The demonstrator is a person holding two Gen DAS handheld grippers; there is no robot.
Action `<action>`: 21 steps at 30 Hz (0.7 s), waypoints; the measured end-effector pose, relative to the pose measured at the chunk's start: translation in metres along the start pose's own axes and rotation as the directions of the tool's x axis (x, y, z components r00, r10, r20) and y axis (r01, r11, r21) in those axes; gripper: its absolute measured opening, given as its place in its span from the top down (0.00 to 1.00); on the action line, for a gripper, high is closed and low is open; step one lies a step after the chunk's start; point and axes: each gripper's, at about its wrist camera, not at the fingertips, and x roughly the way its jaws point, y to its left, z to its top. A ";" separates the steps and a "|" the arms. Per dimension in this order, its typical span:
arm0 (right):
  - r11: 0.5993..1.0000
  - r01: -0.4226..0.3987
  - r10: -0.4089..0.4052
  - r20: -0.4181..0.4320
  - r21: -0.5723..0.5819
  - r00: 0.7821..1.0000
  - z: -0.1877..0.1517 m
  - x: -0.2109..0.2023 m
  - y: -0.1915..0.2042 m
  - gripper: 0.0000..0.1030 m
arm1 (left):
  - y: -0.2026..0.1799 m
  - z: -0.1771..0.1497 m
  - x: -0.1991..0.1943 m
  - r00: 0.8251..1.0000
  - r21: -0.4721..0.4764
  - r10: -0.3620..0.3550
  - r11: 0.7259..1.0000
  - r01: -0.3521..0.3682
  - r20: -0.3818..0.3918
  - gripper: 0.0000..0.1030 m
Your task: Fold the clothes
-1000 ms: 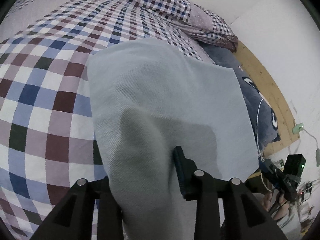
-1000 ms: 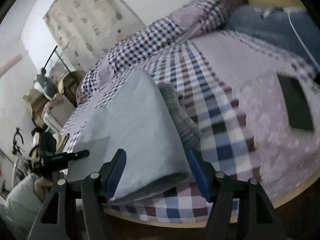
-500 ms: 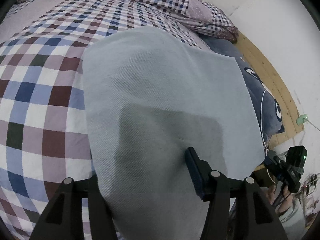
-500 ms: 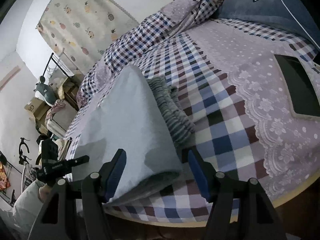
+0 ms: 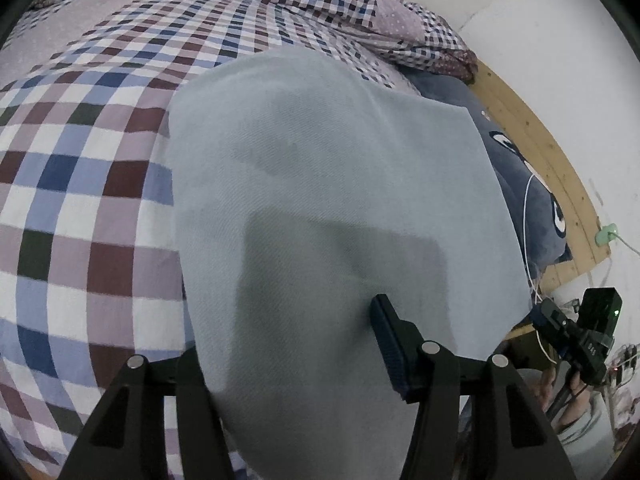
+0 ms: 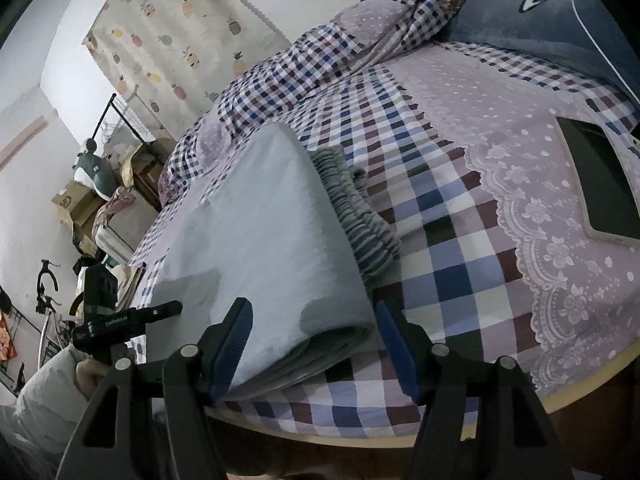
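Note:
A pale blue-grey garment (image 5: 328,184) lies folded flat on the checked bedspread (image 5: 80,200). My left gripper (image 5: 288,332) is open at the garment's near end. Its right blue pad rests over the cloth, and the cloth drapes over and hides its left finger. In the right wrist view the same garment (image 6: 264,232) is a thick folded stack near the bed's edge. My right gripper (image 6: 312,308) is open with the stack's near corner between its jaws. A grey ribbed waistband (image 6: 356,224) sticks out from under the stack's right side.
A dark tablet (image 6: 600,184) lies on the lilac lace cover at the right. A blue pillow (image 5: 520,184) and a white cable (image 5: 528,240) lie by the wooden bed frame (image 5: 560,168). A bunched checked duvet (image 5: 360,4) lies at the far side. Boxes and a rack (image 6: 100,200) stand beyond the bed.
My left gripper's jaws have spread apart and let go of the bunched cloth, which now lies flatter. The right gripper stays open around the stack's corner.

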 end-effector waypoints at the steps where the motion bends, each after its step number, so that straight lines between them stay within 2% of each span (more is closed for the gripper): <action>1: 1.000 0.001 -0.001 0.001 -0.005 1.000 0.000 0.000 0.001 0.34 | 0.000 -0.002 -0.001 1.000 -0.003 0.000 1.000 0.000 -0.003 0.43; 10: 0.999 -0.005 0.006 0.042 -0.034 0.999 -0.002 -0.010 0.013 0.32 | -0.007 -0.028 -0.009 1.000 -0.042 0.003 0.999 -0.004 -0.029 0.43; 15: 0.998 -0.029 0.031 0.054 -0.051 0.998 -0.003 -0.014 0.020 0.32 | -0.008 -0.048 -0.002 0.996 -0.087 0.002 0.996 -0.010 -0.090 0.41; 19: 0.996 -0.048 0.052 0.051 -0.080 0.997 -0.004 -0.014 0.028 0.32 | -0.002 -0.063 0.010 0.987 -0.174 -0.043 0.985 0.015 -0.157 0.37; 21: 0.993 -0.055 0.060 0.047 -0.101 0.997 -0.006 -0.014 0.033 0.32 | -0.001 -0.068 0.011 0.985 -0.200 -0.056 0.980 0.023 -0.164 0.37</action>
